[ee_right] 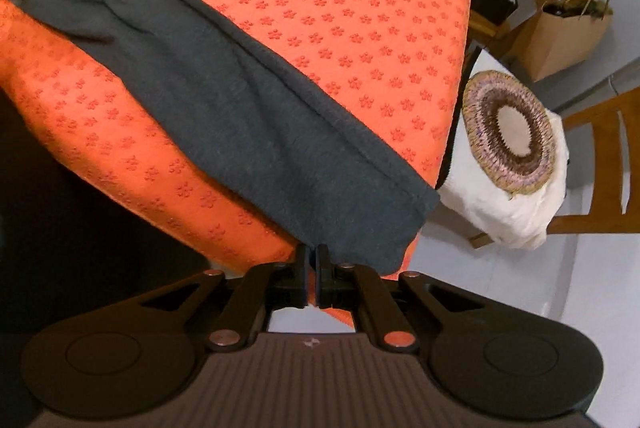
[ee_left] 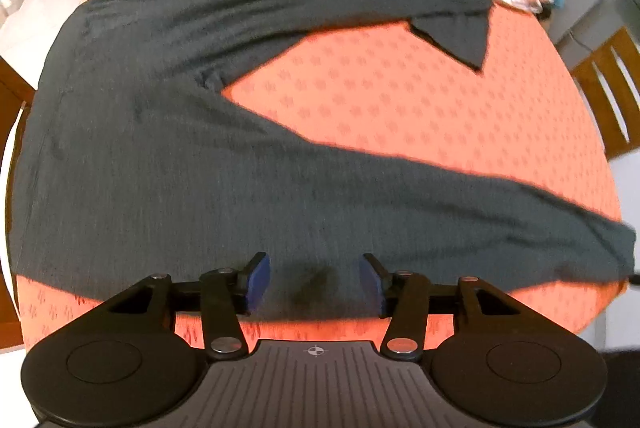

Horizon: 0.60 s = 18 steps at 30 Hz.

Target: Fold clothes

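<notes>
At six o'clock of the orange mat [ee_left: 360, 100], the left gripper [ee_left: 315, 278] stands half open, empty, above the dark grey leggings [ee_left: 160, 168]. The right gripper [ee_right: 312, 258] is pinched on a leg hem [ee_right: 360, 228], probably to fold it.

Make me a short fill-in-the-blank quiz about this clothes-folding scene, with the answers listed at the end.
1. The dark grey garment lies spread on a cloth coloured ____.
2. The left gripper hangs over the garment with its jaws ____.
3. The right gripper is ____ on the garment's edge near the table corner.
4. The round woven mat rests on a ____ beside the table.

Answers: orange; open; shut; chair
</notes>
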{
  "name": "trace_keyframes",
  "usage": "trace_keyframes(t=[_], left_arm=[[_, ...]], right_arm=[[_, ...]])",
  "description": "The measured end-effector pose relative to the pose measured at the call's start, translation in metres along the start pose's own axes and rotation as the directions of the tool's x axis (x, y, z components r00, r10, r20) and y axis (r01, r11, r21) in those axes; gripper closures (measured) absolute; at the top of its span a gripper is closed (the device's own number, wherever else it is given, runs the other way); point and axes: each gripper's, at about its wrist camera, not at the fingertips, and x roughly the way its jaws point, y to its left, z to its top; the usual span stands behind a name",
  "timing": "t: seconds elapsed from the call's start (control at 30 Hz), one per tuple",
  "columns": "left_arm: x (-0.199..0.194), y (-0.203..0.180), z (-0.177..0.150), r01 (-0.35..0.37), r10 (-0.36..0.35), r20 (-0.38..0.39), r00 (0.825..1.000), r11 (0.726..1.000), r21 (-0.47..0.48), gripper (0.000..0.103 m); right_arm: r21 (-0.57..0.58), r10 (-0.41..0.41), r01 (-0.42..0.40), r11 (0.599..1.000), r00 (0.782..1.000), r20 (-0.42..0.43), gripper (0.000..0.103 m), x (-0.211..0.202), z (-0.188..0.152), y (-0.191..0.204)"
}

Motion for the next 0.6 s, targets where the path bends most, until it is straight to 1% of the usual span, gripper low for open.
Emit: trace_keyframes(t=[0.1,0.13,0.2,0.27,0.3,0.4,0.5,0.6], left_arm=[[0.005,0.004,0.015,0.005,-0.004,0.018,1.000,0.998,-0.064,0.050],[0.007,0.004,0.021,0.008,-0.006,0.023,1.000,0.996,-0.084,0.050],[0.011,0.004,0.031,0.005,-0.001,0.032,0.999,0.994,-0.105,0.050],[0.016,0.004,0.040,-0.012,0.017,0.038,0.999,0.992,-0.123,0.050],[0.018,0.005,0.044,-0.019,0.024,0.039,0.999,0.990,-0.138,0.050],[0.025,0.009,0.054,-0.024,0.031,0.034,0.999,0.981,-0.190,0.050],[0.032,0.017,0.062,-0.035,0.043,0.030,0.999,0.969,-0.246,0.050],[0.036,0.027,0.074,-0.053,0.068,0.039,0.997,0.951,-0.305,0.050]], right_arm=[[0.045,0.027,-0.029,0.999,0.999,0.043,0.085,-0.019,-0.002,-0.008],[0.061,0.033,-0.036,0.997,0.998,0.062,0.083,-0.026,-0.002,-0.011],[0.100,0.043,-0.052,0.994,0.995,0.093,0.082,-0.034,0.000,-0.023],[0.138,0.028,-0.044,0.989,0.992,0.119,0.080,-0.037,0.002,-0.033],[0.157,0.018,-0.039,0.987,0.992,0.129,0.078,-0.037,0.004,-0.039],[0.185,-0.014,-0.012,0.983,0.990,0.139,0.077,-0.025,0.011,-0.054],[0.174,-0.020,-0.002,0.985,0.992,0.125,0.077,-0.005,0.019,-0.062],[0.134,0.011,-0.026,0.991,0.994,0.112,0.075,0.011,0.029,-0.062]])
